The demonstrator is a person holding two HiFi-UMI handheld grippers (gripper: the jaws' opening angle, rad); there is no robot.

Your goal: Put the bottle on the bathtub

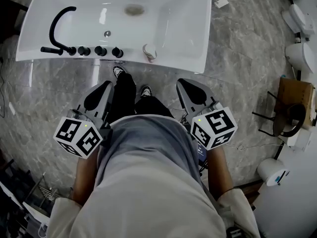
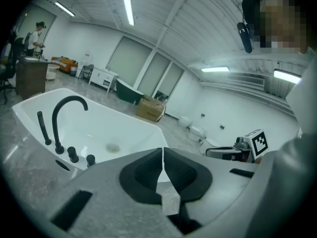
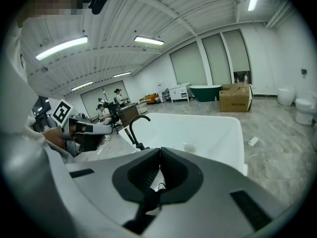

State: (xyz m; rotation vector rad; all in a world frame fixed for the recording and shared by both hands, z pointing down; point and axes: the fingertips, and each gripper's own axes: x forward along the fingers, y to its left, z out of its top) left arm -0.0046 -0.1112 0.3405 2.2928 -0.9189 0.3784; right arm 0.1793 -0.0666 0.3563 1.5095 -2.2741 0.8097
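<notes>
A grey shirt (image 1: 148,182) fills the bottom of the head view, and the person's dark trouser legs and two sneakers (image 1: 119,72) show below it on the marbled grey floor (image 1: 237,58). At waist level on either side sit the two marker cubes, one on the left gripper (image 1: 105,88) and one on the right gripper (image 1: 185,83). Both tools point forward toward the white bathtub (image 1: 183,29) and are well apart from it.

In the left gripper view the jaws of the left gripper (image 2: 162,155) meet along a thin seam, pads pressed together, with nothing between them. The right gripper view shows the same for the right gripper (image 3: 159,157): jaws closed on each other and empty.

The bottle (image 1: 150,52), small and pale, stands on the near rim of the bathtub, just right of a row of black knobs (image 1: 94,50). A curved black faucet (image 1: 59,24) rises at the left end of that row, and the drain (image 1: 134,9) lies in the basin beyond. Neither gripper touches the bottle.

To the right of the tub, white toilets (image 1: 299,53) line the floor and a wooden chair (image 1: 292,103) stands near them. A cardboard box (image 2: 150,109) sits on the floor beyond the tub.
</notes>
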